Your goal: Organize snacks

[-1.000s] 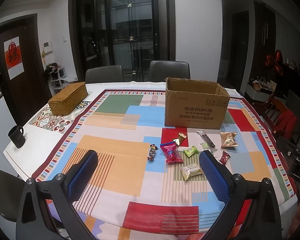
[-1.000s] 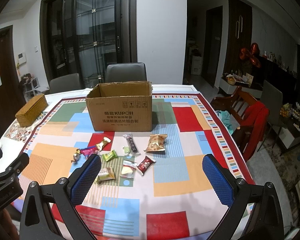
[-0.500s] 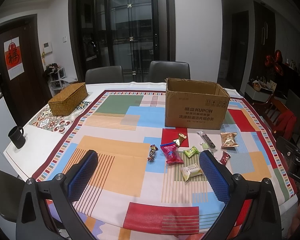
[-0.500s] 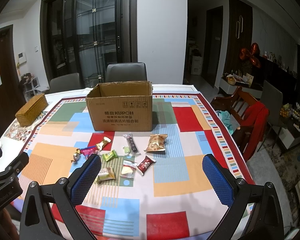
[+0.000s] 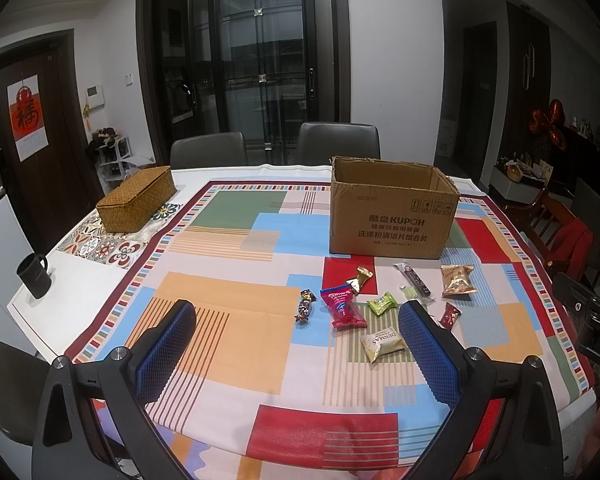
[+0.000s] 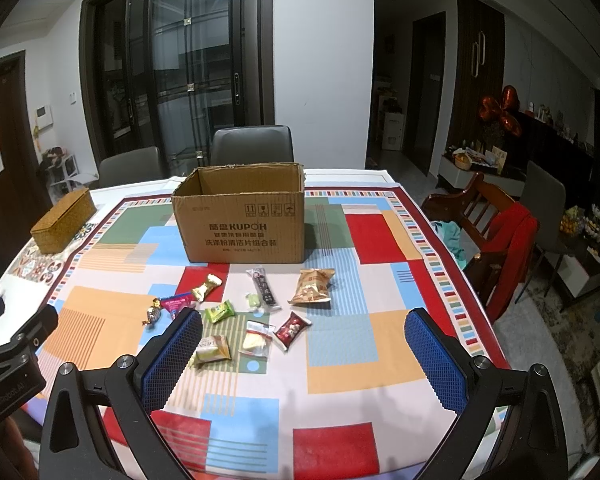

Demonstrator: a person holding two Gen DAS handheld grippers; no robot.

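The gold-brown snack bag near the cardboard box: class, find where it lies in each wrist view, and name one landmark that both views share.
Left wrist view: the gold-brown snack bag lies right of centre, in front of the box's right corner, on the blue-striped patch.
Right wrist view: it lies near the centre, in front of the box's right end.
Shared landmark: the open cardboard box printed KUPOH.

Brown cardboard box (image 6: pixel 240 220); bench cloth (image 6: pixel 340 344) in red, blue, orange, green blocks and stripes; blue-padded claw fingers (image 6: pixel 172 360).
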